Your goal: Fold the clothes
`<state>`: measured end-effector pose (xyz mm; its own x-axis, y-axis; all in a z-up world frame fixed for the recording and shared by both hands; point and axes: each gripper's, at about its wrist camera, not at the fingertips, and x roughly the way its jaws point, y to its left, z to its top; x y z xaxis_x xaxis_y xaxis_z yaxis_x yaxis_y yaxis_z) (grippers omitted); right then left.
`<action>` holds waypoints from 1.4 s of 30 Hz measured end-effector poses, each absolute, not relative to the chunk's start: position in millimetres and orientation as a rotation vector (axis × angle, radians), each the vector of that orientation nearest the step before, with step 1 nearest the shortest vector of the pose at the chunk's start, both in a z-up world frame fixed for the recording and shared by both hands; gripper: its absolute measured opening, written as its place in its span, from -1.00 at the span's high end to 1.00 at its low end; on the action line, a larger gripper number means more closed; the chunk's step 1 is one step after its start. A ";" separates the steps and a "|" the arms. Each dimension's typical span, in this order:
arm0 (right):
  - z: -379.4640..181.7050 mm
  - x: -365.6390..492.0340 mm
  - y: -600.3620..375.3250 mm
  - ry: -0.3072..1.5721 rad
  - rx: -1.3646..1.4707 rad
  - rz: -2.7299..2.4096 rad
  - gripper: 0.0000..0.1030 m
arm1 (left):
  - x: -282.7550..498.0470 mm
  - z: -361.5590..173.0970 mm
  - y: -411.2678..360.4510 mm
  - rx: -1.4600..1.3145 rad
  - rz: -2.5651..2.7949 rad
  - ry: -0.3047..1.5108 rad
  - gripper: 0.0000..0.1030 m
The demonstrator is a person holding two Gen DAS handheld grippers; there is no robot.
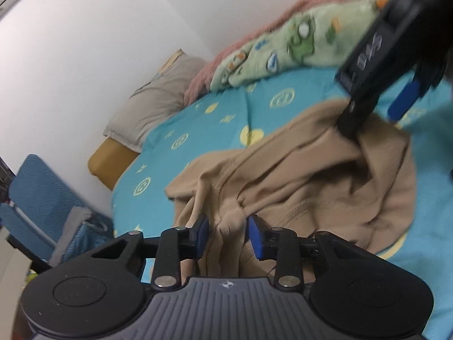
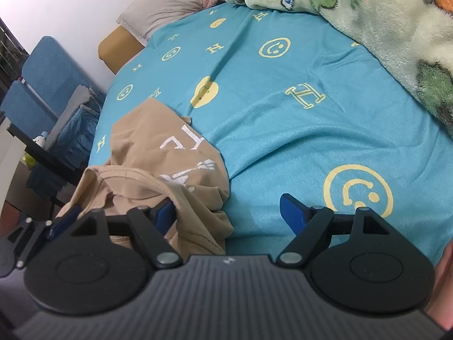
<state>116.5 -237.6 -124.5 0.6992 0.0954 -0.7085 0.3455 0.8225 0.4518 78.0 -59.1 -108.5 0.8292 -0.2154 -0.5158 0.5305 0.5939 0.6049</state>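
- Left tool [image 1: 228, 231], low in the centre of its own view, has its blue pads drawn narrow around a bunched pinch of the tan garment [image 1: 297, 175]; the pads look to be pressing the fold, though blur makes the contact hard to confirm.
- Right tool [image 2: 226, 212] stands wide in its own view, its right blue pad over bare sheet and its left pad tucked against the edge of the tan cloth, with nothing clamped between them.
- In the left wrist view the right tool shows again at the upper right, dark and blurred, its tip down at the garment's far edge.
- The garment lies crumpled on the bed sheet [image 1: 226, 104], spreading from the lower centre toward the right of the left view; in the right wrist view it sits at the lower left, showing white printed lettering and a ribbed neckline.
- The sheet is turquoise with yellow smiley faces and letter H marks.
- A green fleece blanket [image 2: 382, 22] with cartoon figures lies at the upper right of the right view, touching the sheet.
- A pink fuzzy blanket [image 1: 240, 48] lies just behind the green one.
- A grey pillow [image 1: 150, 99] rests at the head of the bed, against the white wall.
- A blue chair [image 2: 45, 79] stands beside the bed at the left edge.
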 end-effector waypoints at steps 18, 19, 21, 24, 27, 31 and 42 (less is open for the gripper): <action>-73.7 88.9 -184.4 0.539 0.276 0.121 -0.60 | 78.2 14.3 51.1 -0.124 -0.753 0.263 0.78; -70.4 85.3 -174.4 0.505 0.212 0.135 -0.60 | 79.4 13.8 50.4 -0.115 -0.759 0.263 0.78; -66.0 80.6 -155.9 0.443 0.102 0.154 -0.60 | 75.1 12.0 44.9 -0.086 -0.766 0.253 0.78; -61.6 84.8 -141.9 0.380 0.043 0.145 -0.60 | 68.2 7.8 36.8 -0.036 -0.766 0.241 0.78; -58.0 87.7 -145.5 0.336 0.062 0.078 -0.60 | 60.4 3.6 33.2 -0.029 -0.746 0.251 0.78; -65.4 92.0 -181.4 0.419 0.260 -0.040 -0.60 | 57.8 -1.9 24.2 -0.007 -0.694 0.236 0.80; -117.9 103.3 -200.7 0.869 0.403 -0.133 -0.60 | 58.4 8.6 58.3 -0.180 -0.409 0.128 0.81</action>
<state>103.3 -200.7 -117.9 0.6427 0.0488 -0.7646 0.2751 0.9167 0.2897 58.4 58.3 8.6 0.9101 -0.4053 -0.0869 0.3827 0.9021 -0.1995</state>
